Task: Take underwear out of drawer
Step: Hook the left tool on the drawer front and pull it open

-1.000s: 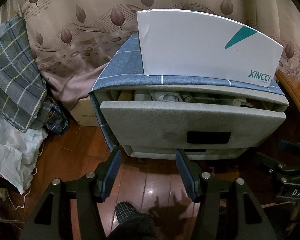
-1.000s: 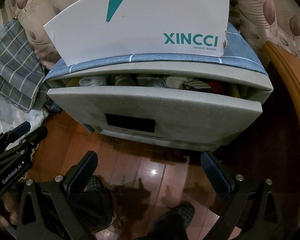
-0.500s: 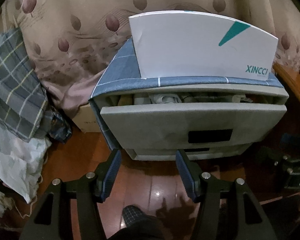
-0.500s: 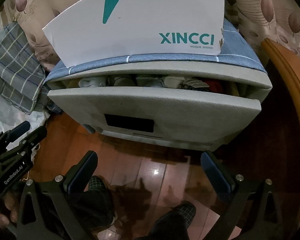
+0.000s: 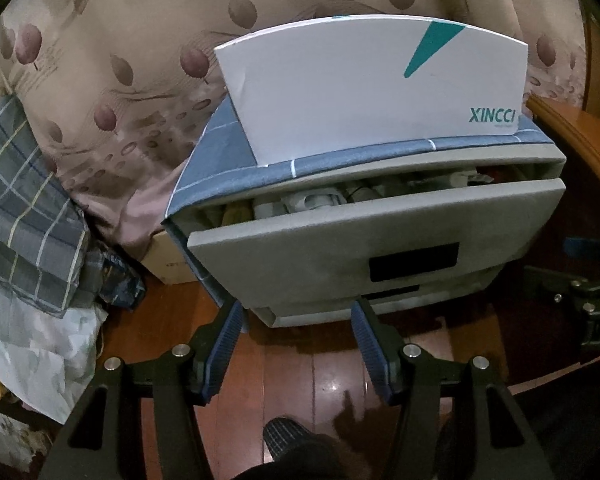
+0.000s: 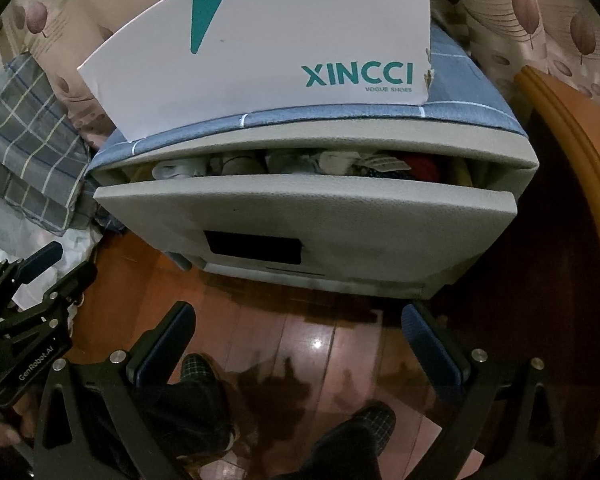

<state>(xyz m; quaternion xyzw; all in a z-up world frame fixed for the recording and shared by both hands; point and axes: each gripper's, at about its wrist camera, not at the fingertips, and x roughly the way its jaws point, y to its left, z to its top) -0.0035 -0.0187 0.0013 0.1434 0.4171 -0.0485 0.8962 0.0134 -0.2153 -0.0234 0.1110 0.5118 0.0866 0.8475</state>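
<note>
Since the grey fabric drawer [image 6: 308,216] stands only partly pulled out of the blue-topped storage chest [image 6: 452,120], the underwear, a jumble of pale rolled cloth pieces [image 6: 236,166], shows only through the narrow gap above the drawer front. It looks light, soft and limp, best pinched at a raised fold. The left gripper [image 5: 296,340] and right gripper [image 6: 300,340] both hang spread and empty above the wooden floor [image 6: 320,344].
</note>
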